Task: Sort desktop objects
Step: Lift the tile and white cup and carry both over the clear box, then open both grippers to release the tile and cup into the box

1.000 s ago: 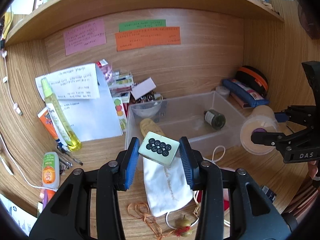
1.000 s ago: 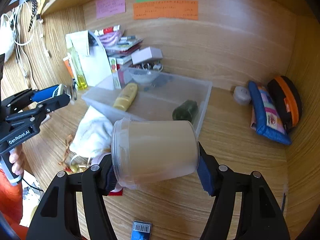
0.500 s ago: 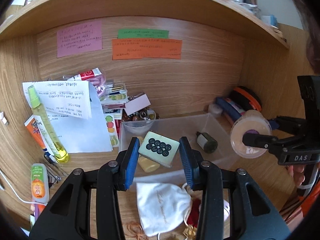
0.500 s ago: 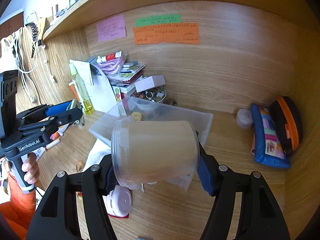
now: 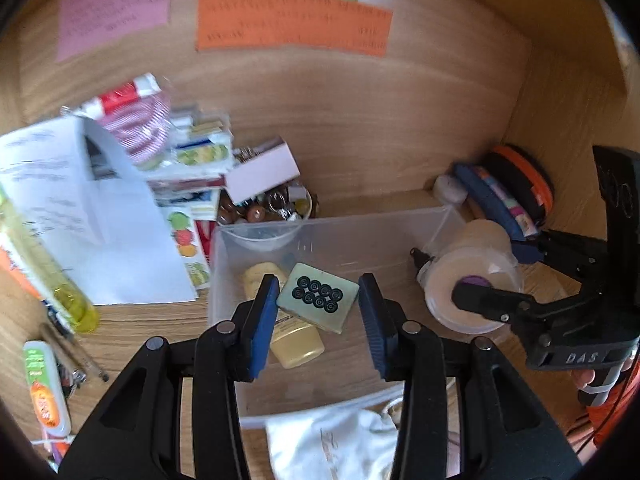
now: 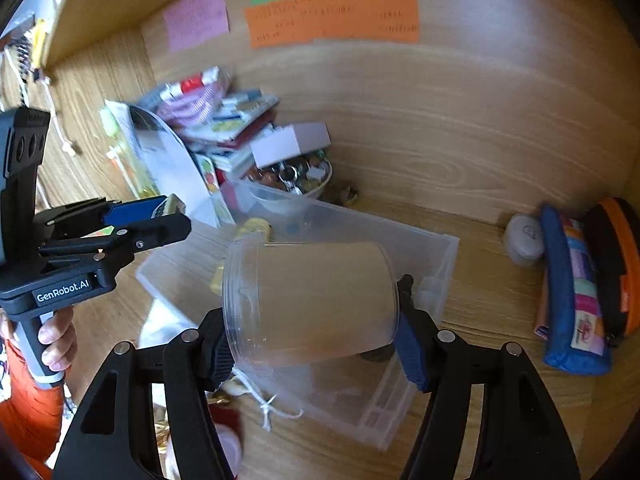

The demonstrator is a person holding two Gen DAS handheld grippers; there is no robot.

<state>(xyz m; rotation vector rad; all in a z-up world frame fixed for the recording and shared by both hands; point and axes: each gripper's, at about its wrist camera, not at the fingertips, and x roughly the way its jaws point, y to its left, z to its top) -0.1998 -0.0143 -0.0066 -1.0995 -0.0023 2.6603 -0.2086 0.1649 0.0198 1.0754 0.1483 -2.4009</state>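
Observation:
My left gripper [image 5: 318, 304] is shut on a pale green mahjong tile [image 5: 318, 302] with black circles and holds it above the clear plastic bin [image 5: 332, 236]. A yellow tube [image 5: 288, 334] lies in the bin under the tile. My right gripper [image 6: 316, 328] is shut on a clear plastic jar [image 6: 316, 300] lying sideways, held over the bin's [image 6: 436, 276] right part; the jar also shows in the left wrist view [image 5: 468, 280]. The left gripper shows in the right wrist view [image 6: 160, 220] at the left.
A bowl of trinkets [image 5: 268, 210], a stack of books and papers [image 5: 120, 184] and a yellow bottle [image 5: 52, 276] stand behind and left of the bin. A blue pencil case [image 6: 572, 292] and an orange-black pouch [image 6: 616, 264] lie right. A white cloth bag [image 5: 340, 440] lies in front.
Both grippers have moved forward and down over the bin, still holding the tile and the jar. The bin now sits directly beneath both.

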